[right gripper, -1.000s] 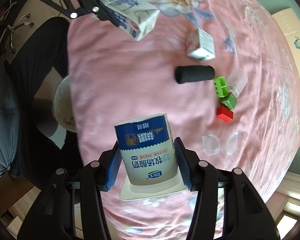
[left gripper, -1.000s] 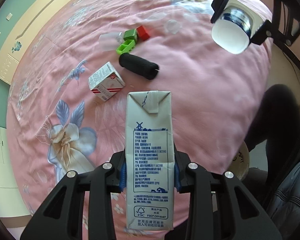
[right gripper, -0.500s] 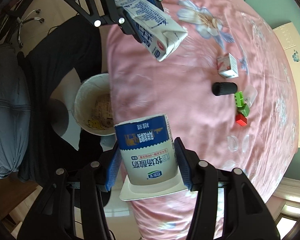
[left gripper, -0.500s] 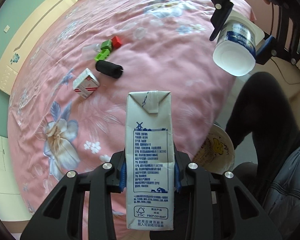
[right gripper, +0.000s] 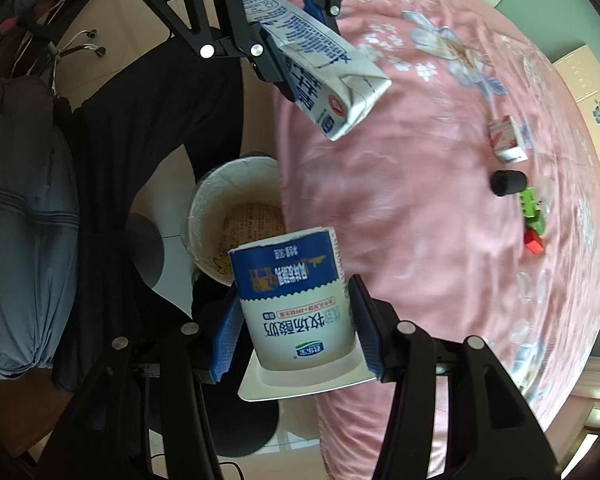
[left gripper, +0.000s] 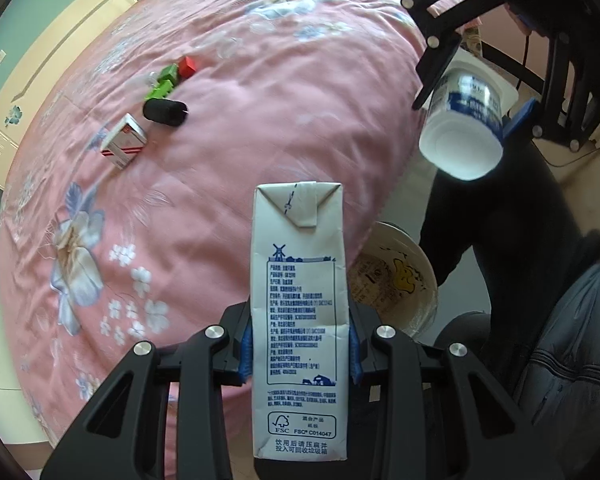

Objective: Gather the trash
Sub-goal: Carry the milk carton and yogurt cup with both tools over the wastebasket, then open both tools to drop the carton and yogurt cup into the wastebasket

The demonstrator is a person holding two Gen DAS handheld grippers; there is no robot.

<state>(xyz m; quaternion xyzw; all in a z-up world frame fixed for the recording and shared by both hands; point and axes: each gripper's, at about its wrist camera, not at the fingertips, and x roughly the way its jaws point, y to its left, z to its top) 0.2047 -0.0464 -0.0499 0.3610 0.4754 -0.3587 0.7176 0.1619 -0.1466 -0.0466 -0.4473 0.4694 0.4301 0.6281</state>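
Observation:
My left gripper (left gripper: pixel 299 350) is shut on a white and blue milk carton (left gripper: pixel 299 304), which also shows in the right wrist view (right gripper: pixel 320 76). My right gripper (right gripper: pixel 296 340) is shut on a blue and white yogurt cup (right gripper: pixel 296 304), seen from below in the left wrist view (left gripper: pixel 462 120). Both are held in the air near the edge of the pink bed. A round waste bin (right gripper: pixel 204 216) stands on the floor below the bed's edge; it also shows in the left wrist view (left gripper: pixel 396 280).
On the pink floral bedspread (left gripper: pixel 260 120) lie a small red and white box (left gripper: pixel 124 146), a black cylinder (left gripper: pixel 165 111), green blocks (left gripper: pixel 163 82) and a red block (left gripper: pixel 187 66). A person in dark clothes (right gripper: pixel 132 128) stands by the bin.
Both grippers have drawn back from over the bed toward its edge, each with its item. The waste bin has come into view below them.

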